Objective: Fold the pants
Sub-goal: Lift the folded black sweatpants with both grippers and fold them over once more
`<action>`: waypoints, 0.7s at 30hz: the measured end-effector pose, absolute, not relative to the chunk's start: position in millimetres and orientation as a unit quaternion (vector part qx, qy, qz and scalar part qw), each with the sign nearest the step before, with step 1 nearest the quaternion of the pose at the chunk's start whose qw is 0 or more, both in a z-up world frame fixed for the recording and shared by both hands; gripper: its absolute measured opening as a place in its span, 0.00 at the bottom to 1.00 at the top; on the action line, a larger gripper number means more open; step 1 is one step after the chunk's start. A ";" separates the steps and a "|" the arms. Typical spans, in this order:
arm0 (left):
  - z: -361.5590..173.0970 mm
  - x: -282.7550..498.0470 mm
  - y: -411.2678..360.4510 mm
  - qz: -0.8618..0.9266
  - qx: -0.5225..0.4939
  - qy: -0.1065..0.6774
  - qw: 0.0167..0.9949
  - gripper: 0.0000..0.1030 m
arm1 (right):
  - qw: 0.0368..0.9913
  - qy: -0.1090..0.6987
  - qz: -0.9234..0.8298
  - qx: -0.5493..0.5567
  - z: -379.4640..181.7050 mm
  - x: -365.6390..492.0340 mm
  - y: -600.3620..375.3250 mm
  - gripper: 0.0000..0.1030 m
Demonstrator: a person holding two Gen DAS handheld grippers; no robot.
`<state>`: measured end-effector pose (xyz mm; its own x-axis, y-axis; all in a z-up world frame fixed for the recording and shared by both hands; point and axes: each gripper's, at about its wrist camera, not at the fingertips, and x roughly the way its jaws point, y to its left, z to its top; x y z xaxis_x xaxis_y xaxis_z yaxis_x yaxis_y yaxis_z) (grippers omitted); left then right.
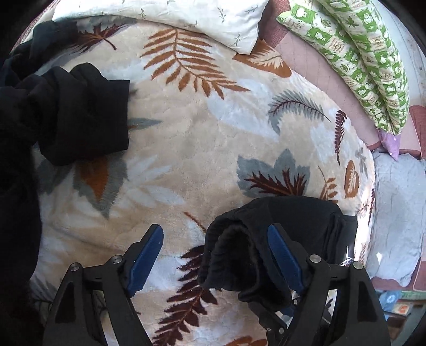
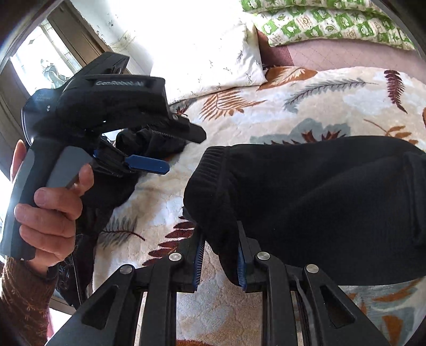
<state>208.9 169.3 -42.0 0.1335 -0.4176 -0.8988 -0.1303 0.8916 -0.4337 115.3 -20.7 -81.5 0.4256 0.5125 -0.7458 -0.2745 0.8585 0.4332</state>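
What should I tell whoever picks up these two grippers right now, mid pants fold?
Left gripper: open, nothing between its pads; a hand holds it above the blanket.
Right gripper: shut on a fold of the black pants, near the ribbed hem.
Pants: one bunched leg lies at the left of the blanket, the other end hangs from the right gripper.
Done: one end gathered and lifted.
Left: regrip with the left gripper, lay the pants flat, finish the fold.

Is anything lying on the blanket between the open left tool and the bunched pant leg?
Nothing visible. Only bare leaf-print blanket lies between the left tool and the bunched pant leg; the white pillow sits beyond.
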 end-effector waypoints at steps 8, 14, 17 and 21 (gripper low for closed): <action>-76.5 221.8 156.4 -0.130 -0.217 0.678 0.690 0.82 | 0.841 0.481 0.230 0.092 -81.9 110.8 -7.9 0.30; -87.5 235.6 152.2 -0.160 -0.203 0.696 0.670 0.83 | 0.845 0.485 0.223 0.043 -87.2 110.3 21.5 0.54; -90.9 242.4 148.6 -0.180 -0.198 0.705 0.657 0.83 | 0.849 0.486 0.207 0.020 -92.5 113.8 33.0 0.54; -100.9 248.9 147.9 -0.214 -0.232 0.717 0.622 0.53 | 0.853 0.486 0.187 0.013 -100.6 119.7 40.0 0.54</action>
<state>248.9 147.9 -100.9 -0.1193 -0.5988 -0.7919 -0.0667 0.8007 -0.5954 119.7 40.0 -100.6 0.4564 0.3324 -0.8253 -0.3072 0.9294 0.2045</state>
